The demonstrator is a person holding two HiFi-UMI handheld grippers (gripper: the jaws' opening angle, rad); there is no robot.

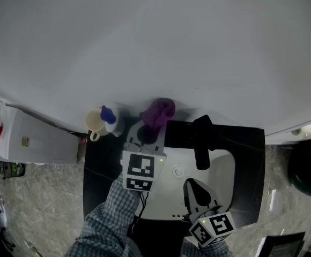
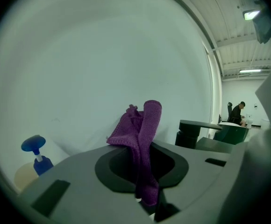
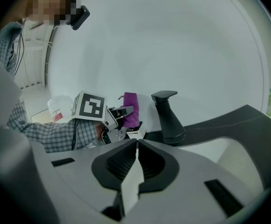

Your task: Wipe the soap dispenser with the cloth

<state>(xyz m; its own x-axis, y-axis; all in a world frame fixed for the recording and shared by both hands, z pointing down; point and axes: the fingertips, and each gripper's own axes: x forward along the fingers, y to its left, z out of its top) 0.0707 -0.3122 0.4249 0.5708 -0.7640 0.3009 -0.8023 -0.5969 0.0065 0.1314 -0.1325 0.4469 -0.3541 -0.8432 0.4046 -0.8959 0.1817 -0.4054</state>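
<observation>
The soap dispenser (image 1: pixel 110 120), a pale bottle with a blue pump head, is standing at the back of the black worktop (image 1: pixel 99 170), well to the left of the black faucet (image 1: pixel 201 143) and close to the white wall (image 1: pixel 155 42). A cream mug (image 1: pixel 95 123) is sitting just beside it, on the side away from the faucet. The purple cloth (image 1: pixel 158 113) is hanging bunched between the dispenser and the faucet, up against the wall and apart from the bottle. The left gripper (image 1: pixel 146 131) is clamping the cloth's lower end, jaws closed on the fabric. In the left gripper view the cloth (image 2: pixel 142 139) is rising out of the jaws and folding over at the top, while the dispenser (image 2: pixel 36 154) is showing low at the left, clear of the fabric (whether it is touching the mug cannot be told). A checked sleeve (image 1: pixel 110 218) is reaching in behind that gripper. The right gripper (image 1: pixel 192 185) is hovering over the white sink (image 1: pixel 224 170), on the near side of the faucet, with its jaws pressed together and nothing between them. In the right gripper view the jaws are meeting in a single line, with the faucet (image 3: pixel 168 118) standing ahead and the cloth (image 3: pixel 131 108) showing just left of it.
</observation>
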